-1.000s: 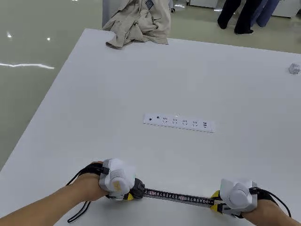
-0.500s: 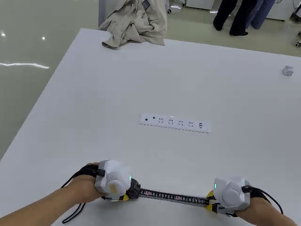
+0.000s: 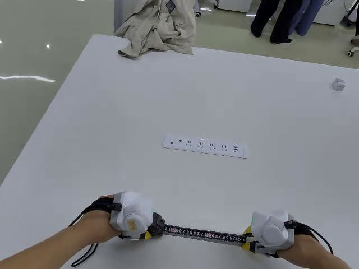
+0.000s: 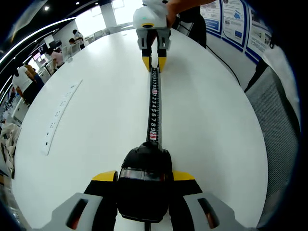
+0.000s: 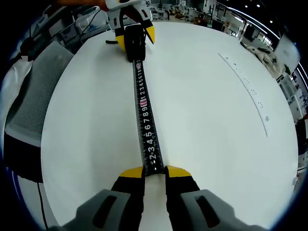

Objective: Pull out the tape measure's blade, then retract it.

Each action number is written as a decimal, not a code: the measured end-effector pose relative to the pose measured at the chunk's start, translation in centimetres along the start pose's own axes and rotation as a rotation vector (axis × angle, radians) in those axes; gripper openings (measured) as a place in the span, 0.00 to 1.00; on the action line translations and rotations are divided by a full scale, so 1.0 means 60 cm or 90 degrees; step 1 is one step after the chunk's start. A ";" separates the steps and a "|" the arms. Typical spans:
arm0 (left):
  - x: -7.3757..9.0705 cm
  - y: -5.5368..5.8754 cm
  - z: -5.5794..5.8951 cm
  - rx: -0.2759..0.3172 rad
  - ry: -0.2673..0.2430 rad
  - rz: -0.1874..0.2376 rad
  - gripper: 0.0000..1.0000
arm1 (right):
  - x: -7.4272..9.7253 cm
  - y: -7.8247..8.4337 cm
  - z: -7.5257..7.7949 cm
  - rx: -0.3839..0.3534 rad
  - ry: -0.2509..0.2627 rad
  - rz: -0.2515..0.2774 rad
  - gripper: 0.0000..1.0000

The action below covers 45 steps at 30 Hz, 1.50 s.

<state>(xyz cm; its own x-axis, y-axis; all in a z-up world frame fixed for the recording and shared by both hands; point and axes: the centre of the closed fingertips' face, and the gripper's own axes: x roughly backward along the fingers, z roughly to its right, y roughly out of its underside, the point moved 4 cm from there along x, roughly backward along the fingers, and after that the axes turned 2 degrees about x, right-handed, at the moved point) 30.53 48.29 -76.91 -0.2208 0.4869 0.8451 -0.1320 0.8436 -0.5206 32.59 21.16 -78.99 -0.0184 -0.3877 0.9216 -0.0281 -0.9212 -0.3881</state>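
At the near edge of the table (image 3: 112, 112), my left gripper (image 4: 144, 179) is clamped on the black tape measure case (image 4: 144, 195). My right gripper (image 5: 154, 172) pinches the end of its blade (image 5: 143, 106). The blade runs straight between the two, numbers up. Farther out, well apart, a white power strip (image 3: 205, 145) lies on the table. Beyond it, a small crumpled white thing (image 3: 338, 84) sits to the right, and a beige jacket (image 3: 160, 25) is heaped at the far edge.

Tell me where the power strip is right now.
In the head view the power strip lies flat near the middle of the table. It sits beyond the stretched blade, apart from it and roughly parallel to it.
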 end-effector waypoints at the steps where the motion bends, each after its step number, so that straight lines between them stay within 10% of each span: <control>1: 0.000 0.000 -0.001 0.002 -0.002 0.002 0.39 | 0.000 0.000 0.000 -0.001 0.001 0.000 0.17; 24: 0.025 0.008 -0.007 0.070 -0.073 0.022 0.46 | 0.005 0.008 0.010 -0.077 0.076 0.031 0.29; 45: 0.047 0.036 0.018 0.339 -0.172 0.089 0.66 | 0.018 -0.002 -0.016 -0.185 0.122 0.106 0.36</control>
<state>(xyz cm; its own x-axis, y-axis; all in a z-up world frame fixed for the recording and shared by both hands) 28.58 51.21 -75.78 -0.4986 0.4516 0.7399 -0.5335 0.5129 -0.6726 31.59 20.88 -77.95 -0.2316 -0.4922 0.8391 -0.2906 -0.7882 -0.5425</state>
